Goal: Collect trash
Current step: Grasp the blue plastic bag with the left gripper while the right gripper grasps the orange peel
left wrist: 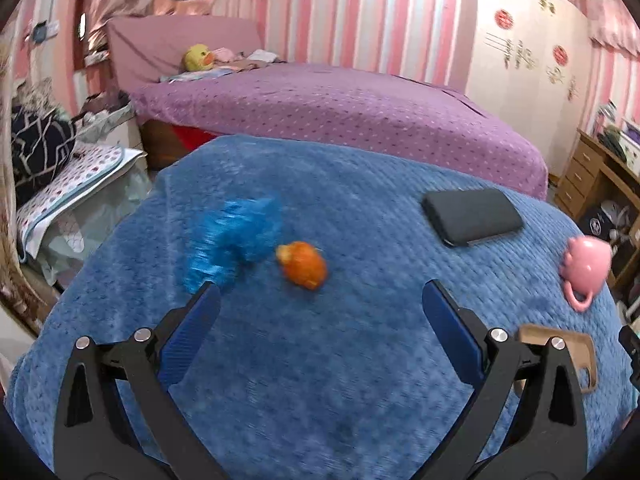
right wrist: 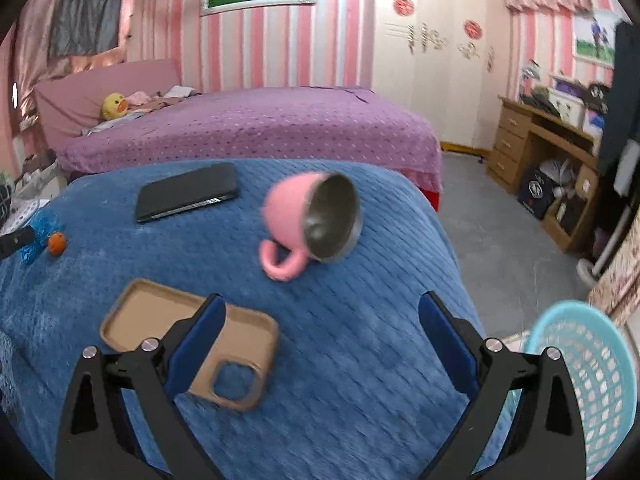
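My left tool (left wrist: pixel 320 300) is spread wide with nothing between its blue pads, hovering over the desk under its blue quilted fleece cover (left wrist: pixel 320 380). Straight ahead of it, just past the fingertips, lies an orange piece of fruit peel (left wrist: pixel 303 265); touching that on its left side is a crumpled blue plastic wrapper (left wrist: pixel 234 236), reaching back to my left fingertip. Farther ahead and right rests a black smartphone (left wrist: pixel 472 216), and at the far right edge a pink cup (left wrist: pixel 585 268) lies on its side.

My right tool (right wrist: pixel 322 314) is also wide open and empty. The tan phone case (right wrist: pixel 160 320) lies open side up under its left finger. Ahead, between the fingers, the pink cup (right wrist: pixel 294 216) is tipped over, its metal-lined mouth facing right and its handle on the cover. The peel (right wrist: pixel 57 243) and wrapper (right wrist: pixel 38 232) sit far left. A light blue plastic mesh basket (right wrist: pixel 592 380) stands on the floor beyond my right finger, off the desk's edge.
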Action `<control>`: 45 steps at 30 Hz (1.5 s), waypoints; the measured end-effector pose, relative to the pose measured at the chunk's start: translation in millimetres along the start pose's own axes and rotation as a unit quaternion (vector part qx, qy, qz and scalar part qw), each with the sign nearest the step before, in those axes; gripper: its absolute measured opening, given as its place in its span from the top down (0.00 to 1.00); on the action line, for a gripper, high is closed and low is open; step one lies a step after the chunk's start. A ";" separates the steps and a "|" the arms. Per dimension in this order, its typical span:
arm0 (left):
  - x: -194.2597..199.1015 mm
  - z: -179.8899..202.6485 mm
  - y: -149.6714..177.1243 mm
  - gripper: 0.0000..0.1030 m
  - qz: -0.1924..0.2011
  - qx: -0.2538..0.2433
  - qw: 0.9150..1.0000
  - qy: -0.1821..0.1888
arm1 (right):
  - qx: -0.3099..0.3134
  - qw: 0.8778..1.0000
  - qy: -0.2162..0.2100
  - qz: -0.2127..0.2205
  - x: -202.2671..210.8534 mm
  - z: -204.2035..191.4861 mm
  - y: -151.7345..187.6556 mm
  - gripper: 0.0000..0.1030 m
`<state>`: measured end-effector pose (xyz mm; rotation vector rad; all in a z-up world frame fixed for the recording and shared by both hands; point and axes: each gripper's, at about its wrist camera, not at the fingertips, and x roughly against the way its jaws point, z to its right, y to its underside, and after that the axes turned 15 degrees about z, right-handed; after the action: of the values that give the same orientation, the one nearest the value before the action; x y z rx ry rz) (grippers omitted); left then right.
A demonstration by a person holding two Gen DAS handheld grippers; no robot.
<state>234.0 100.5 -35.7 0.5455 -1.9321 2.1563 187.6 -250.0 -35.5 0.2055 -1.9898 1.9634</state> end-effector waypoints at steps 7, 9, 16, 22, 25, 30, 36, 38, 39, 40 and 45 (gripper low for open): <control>-26.9 -44.3 6.0 0.05 -0.034 0.003 0.998 -0.057 | -0.001 0.999 -0.039 0.013 -22.1 -53.4 -22.2 0.08; -33.9 -57.7 7.4 0.05 -0.041 0.001 0.997 -0.070 | 0.013 0.999 -0.047 0.012 -27.9 -70.8 -23.3 0.08; -46.4 -76.5 6.1 0.05 -0.055 -0.010 0.996 -0.069 | 0.039 0.997 -0.065 -0.004 -43.7 -109.7 -19.3 0.08; -60.0 -82.5 5.1 0.06 -0.061 -0.015 0.996 -0.063 | 0.044 0.997 -0.066 -0.014 -50.3 -121.6 -16.2 0.08; -65.8 -77.1 4.9 0.15 -0.057 -0.027 0.996 -0.058 | 0.042 0.997 -0.067 -0.023 -55.7 -123.4 -14.6 0.08; -73.5 -71.0 7.9 0.71 -0.071 -0.033 0.997 -0.023 | 0.035 0.996 -0.074 -0.031 -62.8 -131.7 -16.7 0.08; -62.1 -82.6 -0.3 0.85 -0.049 -0.009 0.999 -0.015 | 0.054 0.993 -0.106 -0.027 -63.5 -171.3 -23.6 0.08; -55.6 -88.8 -4.0 0.85 -0.041 -0.014 0.999 -0.022 | 0.066 0.991 -0.118 -0.019 -63.0 -189.1 -25.7 0.08; -53.8 -92.1 -5.2 0.86 -0.038 -0.017 0.999 -0.026 | 0.072 0.989 -0.128 -0.015 -63.3 -201.6 -26.7 0.08; -50.1 -95.9 -6.9 0.85 -0.034 -0.021 0.999 -0.032 | 0.075 0.988 -0.135 -0.013 -63.4 -210.5 -27.7 0.08; -40.3 -116.0 -9.9 0.86 -0.030 -0.031 0.998 -0.052 | 0.101 0.978 -0.182 -0.013 -68.3 -268.2 -25.7 0.08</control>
<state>258.2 220.2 -51.9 0.7068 -2.0018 2.0623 296.4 5.8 -37.0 0.6817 -1.9759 2.2404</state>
